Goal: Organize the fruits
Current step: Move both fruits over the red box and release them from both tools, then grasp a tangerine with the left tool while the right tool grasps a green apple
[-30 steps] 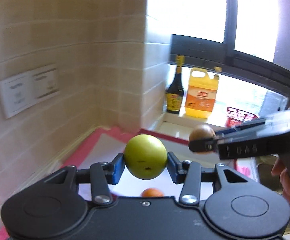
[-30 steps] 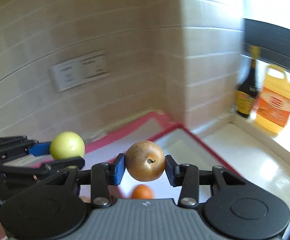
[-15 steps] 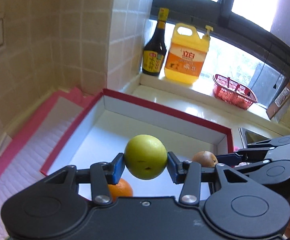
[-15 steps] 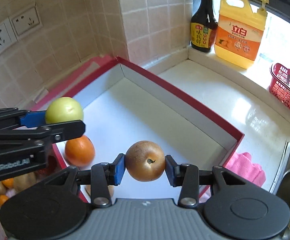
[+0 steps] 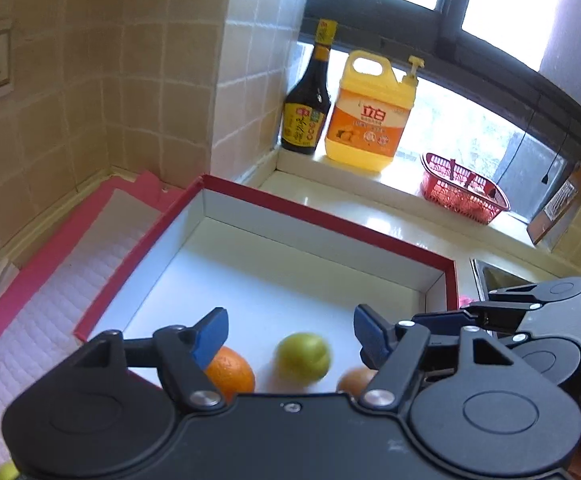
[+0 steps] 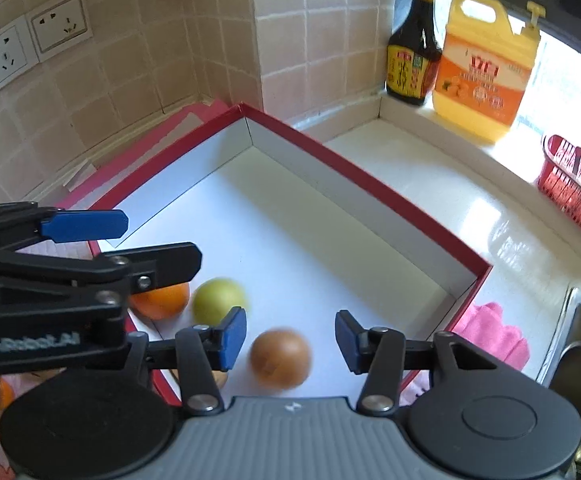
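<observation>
- Left wrist view: the left hand-held gripper [image 5: 286,332] is spread wide and holds nothing; the green fruit [image 5: 303,356] sits blurred below it in the red-rimmed box [image 5: 330,224], beside the orange [image 5: 230,372].
- Right wrist view: the right hand-held gripper [image 6: 290,340] is likewise wide open and empty, the brown fruit [image 6: 280,358] blurred beneath, apparently just let go.
- Both fruits lie near the box's near corner, probably to gather them in one container on the table [image 6: 430,176].
</observation>
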Action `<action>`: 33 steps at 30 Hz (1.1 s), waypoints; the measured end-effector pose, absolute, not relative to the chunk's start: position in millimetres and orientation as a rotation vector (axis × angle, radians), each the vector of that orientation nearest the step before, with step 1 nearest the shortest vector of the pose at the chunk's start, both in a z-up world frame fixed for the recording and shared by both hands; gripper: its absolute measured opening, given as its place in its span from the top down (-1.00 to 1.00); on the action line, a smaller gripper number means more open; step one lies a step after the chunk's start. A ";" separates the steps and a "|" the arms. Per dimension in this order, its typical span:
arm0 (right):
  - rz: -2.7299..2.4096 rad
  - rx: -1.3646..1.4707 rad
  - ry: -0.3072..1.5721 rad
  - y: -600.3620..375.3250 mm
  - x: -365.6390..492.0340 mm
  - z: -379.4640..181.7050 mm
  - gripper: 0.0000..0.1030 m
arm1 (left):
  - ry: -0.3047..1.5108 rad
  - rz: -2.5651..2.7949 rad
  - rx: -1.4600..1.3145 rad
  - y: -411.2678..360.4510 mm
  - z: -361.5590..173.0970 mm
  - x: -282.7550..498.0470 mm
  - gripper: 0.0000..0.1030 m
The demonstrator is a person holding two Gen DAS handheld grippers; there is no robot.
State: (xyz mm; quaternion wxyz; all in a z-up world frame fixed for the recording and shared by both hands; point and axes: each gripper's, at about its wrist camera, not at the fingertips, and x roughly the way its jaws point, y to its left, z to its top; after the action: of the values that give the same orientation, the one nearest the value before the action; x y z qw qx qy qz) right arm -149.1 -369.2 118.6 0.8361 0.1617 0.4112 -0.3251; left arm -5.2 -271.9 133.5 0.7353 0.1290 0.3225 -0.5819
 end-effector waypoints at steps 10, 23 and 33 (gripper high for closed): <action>-0.586 0.275 0.825 -338.5 -124.0 145.8 0.00 | 0.645 -1.156 0.194 -202.7 165.8 -1.7 -0.60; -0.348 0.154 0.827 -275.1 -62.3 157.2 0.00 | 0.581 -0.790 0.064 -48.5 195.2 30.5 -0.60; -0.121 0.149 0.832 -232.5 6.3 144.0 0.00 | 0.710 -0.486 -0.065 55.9 157.6 83.6 -0.60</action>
State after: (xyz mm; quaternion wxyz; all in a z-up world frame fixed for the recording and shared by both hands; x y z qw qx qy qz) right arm 6.3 -232.5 144.0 0.9103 0.0722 0.4034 -0.0585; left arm 83.6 55.9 157.6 0.9083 -0.0317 0.3442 -0.2355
